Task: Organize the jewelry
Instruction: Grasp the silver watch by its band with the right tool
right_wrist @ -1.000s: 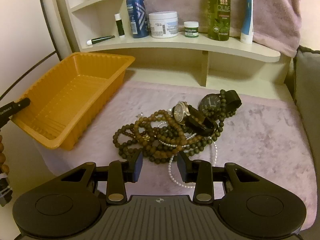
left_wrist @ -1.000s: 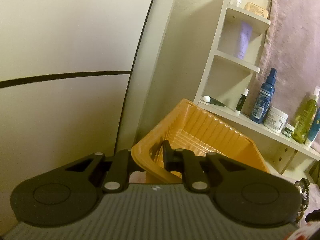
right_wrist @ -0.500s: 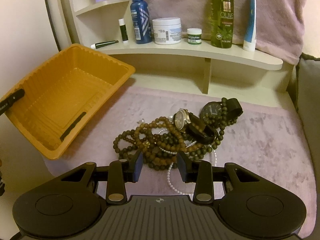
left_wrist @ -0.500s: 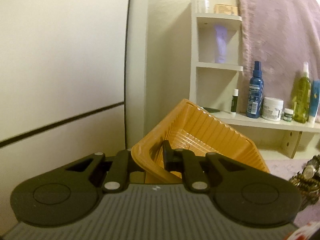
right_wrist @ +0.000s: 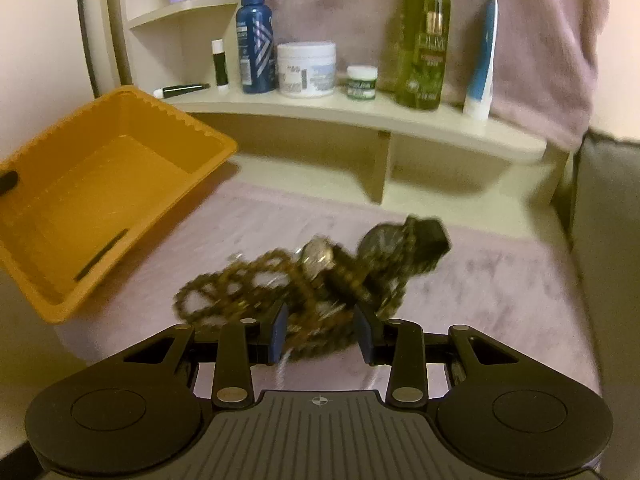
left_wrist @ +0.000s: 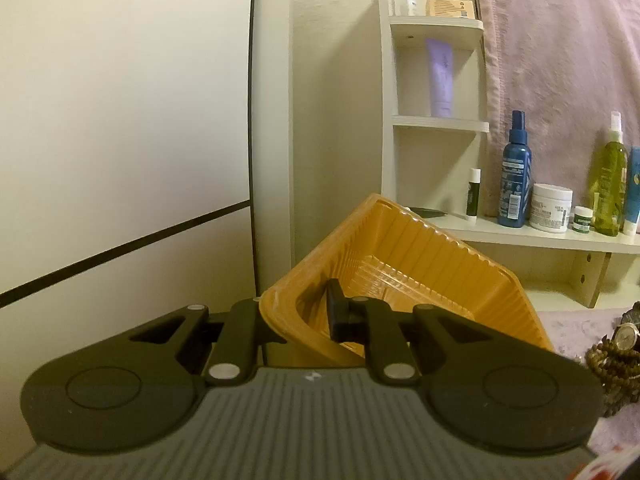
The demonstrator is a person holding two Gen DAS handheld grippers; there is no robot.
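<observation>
The orange tray looks like thin ribbed plastic with a slight sheen. The cloth beneath is soft, matt and velvety. The beads look like dull wood.

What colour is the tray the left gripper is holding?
Orange, with ribbed walls; the tray shows best in the right wrist view.

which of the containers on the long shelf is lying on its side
The slim dark tube with a white cap, at the shelf's left end. It lies flat, while the blue spray bottle, white jar and green olive bottle stand upright.
</observation>
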